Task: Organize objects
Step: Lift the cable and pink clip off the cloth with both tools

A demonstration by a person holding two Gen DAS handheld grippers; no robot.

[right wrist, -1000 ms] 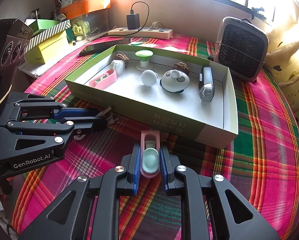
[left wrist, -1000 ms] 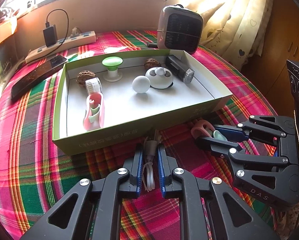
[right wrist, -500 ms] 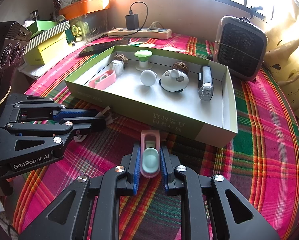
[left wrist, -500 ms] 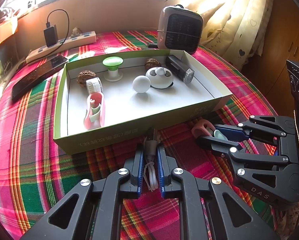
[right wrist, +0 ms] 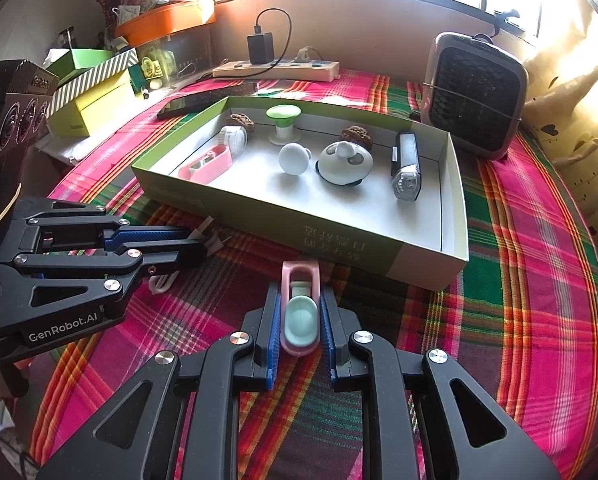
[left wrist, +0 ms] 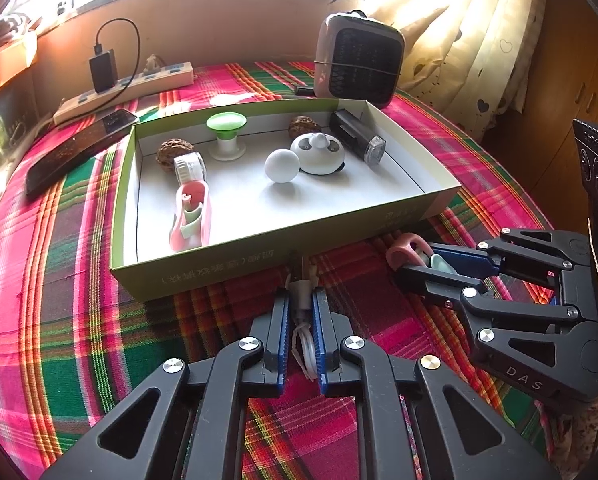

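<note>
A green shallow box lies on the plaid table and holds a pink clip, a white ball, a panda-shaped toy, a green-topped spool, two walnuts and a black torch. My left gripper is shut on a white charger cable just in front of the box's near wall. My right gripper is shut on a pink and mint clip, low over the cloth to the right of the left gripper.
A small heater stands behind the box's right end. A power strip with a black charger and a dark phone lie at the back left. Green and yellow boxes sit at the far left.
My left gripper's fingers have closed in on the cable. Both grippers have stayed near the same place in front of the box.
</note>
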